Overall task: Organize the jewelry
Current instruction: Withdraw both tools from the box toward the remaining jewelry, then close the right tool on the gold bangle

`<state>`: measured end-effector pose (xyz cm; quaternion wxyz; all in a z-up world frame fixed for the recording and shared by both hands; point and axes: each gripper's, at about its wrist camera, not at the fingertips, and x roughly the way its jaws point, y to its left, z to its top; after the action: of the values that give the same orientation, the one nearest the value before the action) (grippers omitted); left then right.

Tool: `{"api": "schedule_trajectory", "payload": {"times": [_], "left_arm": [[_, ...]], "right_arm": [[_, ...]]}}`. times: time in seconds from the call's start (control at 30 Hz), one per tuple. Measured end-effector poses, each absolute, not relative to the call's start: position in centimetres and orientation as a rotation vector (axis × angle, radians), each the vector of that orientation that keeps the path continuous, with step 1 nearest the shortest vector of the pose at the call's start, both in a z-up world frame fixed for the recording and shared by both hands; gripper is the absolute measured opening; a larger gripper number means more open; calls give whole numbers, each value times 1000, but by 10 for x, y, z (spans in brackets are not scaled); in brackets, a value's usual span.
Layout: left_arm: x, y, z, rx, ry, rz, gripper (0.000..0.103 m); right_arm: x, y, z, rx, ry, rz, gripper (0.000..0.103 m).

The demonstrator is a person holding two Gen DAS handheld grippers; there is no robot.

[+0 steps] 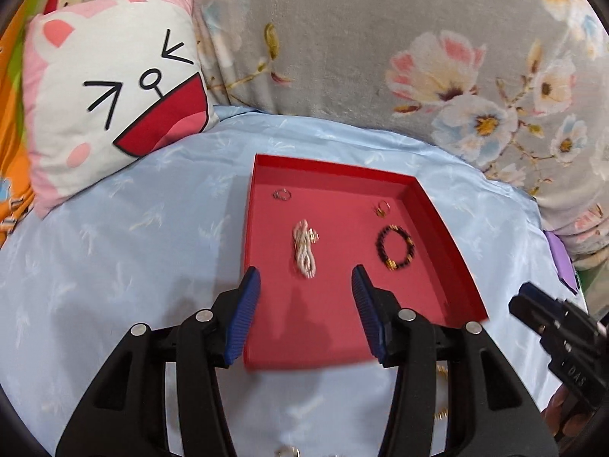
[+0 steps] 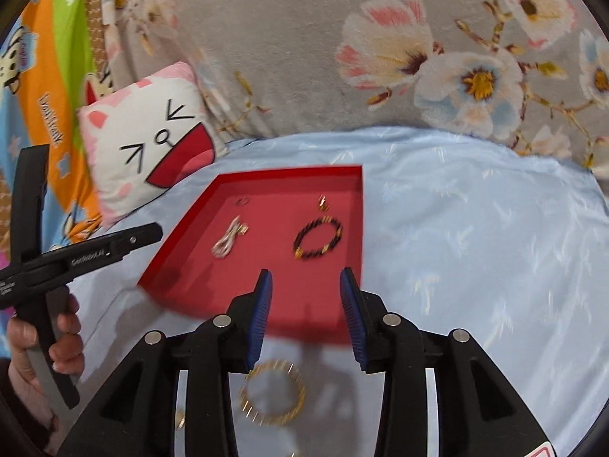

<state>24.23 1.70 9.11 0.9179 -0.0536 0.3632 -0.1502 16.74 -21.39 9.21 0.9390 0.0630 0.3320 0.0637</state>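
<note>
One gold bracelet point(image 2: 273, 392) lies on the bed just in front of the red tray point(image 2: 354, 228), right under my open, empty right hand-held gripper point(image 2: 306, 316).

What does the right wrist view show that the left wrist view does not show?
Only the right wrist view shows the gold bracelet whole, lying on the blue sheet outside the tray, below the open right gripper. Only the left wrist view shows the open left gripper from behind. Both show the red tray with the black bracelet and white chain, and the cat pillow.
</note>
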Motion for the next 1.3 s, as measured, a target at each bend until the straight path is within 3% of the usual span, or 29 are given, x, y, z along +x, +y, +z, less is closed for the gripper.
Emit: {"api": "schedule_trajectory", "payload": {"times": [0.3,0.5,0.53,0.6,0.67,1.3], "left_arm": [[150,21,71,-82,753,-283,48],[116,21,42,-76,771,-241,58],[113,21,38,-80,772,-236,59],[108,23,30,-80,771,-216,61],[104,26,24,-90,774,-206,63],[99,40,9,-136,797,-215,64]], "right_arm": [[86,-199,59,200,760,141,37],[73,-196,34,230,815,121,38],[74,-195,32,224,820,118,40],[80,-192,29,209,823,109,55],[86,-189,26,193,818,97,60],[152,-164,5,90,874,69,61]]}}
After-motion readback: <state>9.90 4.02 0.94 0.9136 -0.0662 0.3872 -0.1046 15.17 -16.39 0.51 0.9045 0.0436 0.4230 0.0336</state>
